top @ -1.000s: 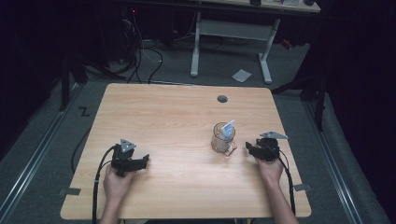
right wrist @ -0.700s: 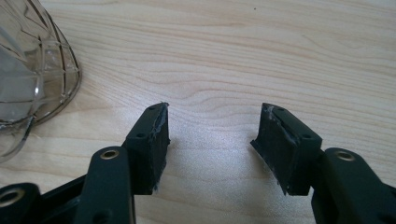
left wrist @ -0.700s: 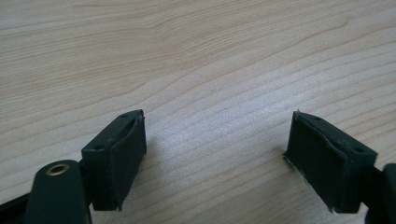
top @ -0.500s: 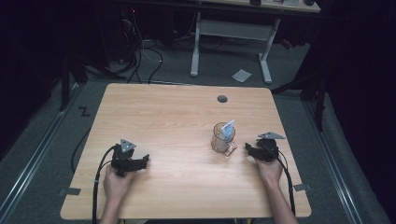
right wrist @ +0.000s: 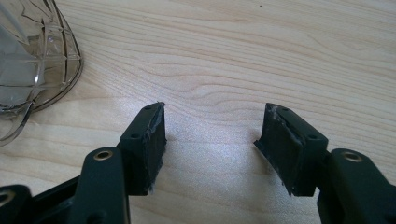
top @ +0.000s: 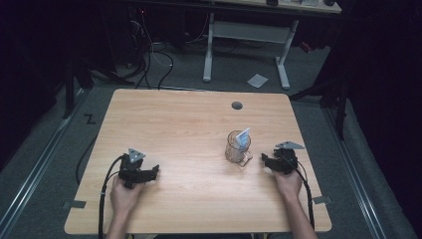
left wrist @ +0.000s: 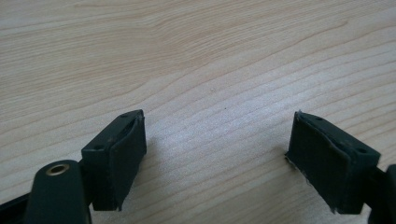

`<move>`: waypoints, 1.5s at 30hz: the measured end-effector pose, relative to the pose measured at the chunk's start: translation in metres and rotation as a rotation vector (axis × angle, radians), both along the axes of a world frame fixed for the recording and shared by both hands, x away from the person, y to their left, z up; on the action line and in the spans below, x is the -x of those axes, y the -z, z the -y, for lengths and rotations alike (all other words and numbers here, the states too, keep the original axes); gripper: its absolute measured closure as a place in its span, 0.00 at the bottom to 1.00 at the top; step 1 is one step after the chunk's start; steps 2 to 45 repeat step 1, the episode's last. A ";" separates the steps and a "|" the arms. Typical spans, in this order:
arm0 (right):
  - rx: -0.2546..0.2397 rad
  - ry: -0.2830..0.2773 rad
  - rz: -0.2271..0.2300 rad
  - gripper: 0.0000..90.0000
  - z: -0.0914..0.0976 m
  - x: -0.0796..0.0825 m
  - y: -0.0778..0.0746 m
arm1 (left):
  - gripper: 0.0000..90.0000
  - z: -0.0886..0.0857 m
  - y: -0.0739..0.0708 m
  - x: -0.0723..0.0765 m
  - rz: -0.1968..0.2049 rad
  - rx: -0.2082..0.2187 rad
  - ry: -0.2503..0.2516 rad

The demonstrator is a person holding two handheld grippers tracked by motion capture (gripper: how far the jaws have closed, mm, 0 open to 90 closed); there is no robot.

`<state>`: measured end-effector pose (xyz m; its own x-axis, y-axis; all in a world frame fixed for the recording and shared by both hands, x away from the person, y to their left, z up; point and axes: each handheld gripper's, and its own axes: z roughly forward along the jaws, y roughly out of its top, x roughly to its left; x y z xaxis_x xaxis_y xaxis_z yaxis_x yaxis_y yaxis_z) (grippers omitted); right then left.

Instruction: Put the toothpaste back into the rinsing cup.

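Note:
A clear glass mug (top: 237,148) with a blue-and-white packet (top: 243,137) standing in it sits right of the table's middle. My right gripper (top: 264,161) rests just right of the mug, open; its jaws have just been opening with nothing but bare wood between them. In the right gripper view the mug's ribbed base (right wrist: 32,56) lies at the upper left, apart from the gripper (right wrist: 210,135). My left gripper (top: 153,172) rests near the front left, open over bare wood, as the left gripper view (left wrist: 217,144) confirms.
The wooden table (top: 174,129) has a round cable hole (top: 237,105) near its far edge. Cables trail from both grippers off the near edge. Behind the table stands a white desk frame (top: 246,35), with a paper scrap (top: 257,80) on the floor.

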<state>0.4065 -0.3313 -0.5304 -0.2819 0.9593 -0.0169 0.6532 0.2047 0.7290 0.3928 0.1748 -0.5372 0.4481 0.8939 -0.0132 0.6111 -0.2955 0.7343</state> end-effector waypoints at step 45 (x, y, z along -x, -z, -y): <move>0.000 -0.001 0.000 0.45 0.000 0.000 0.000 | 0.22 0.000 0.000 0.000 0.000 0.000 0.000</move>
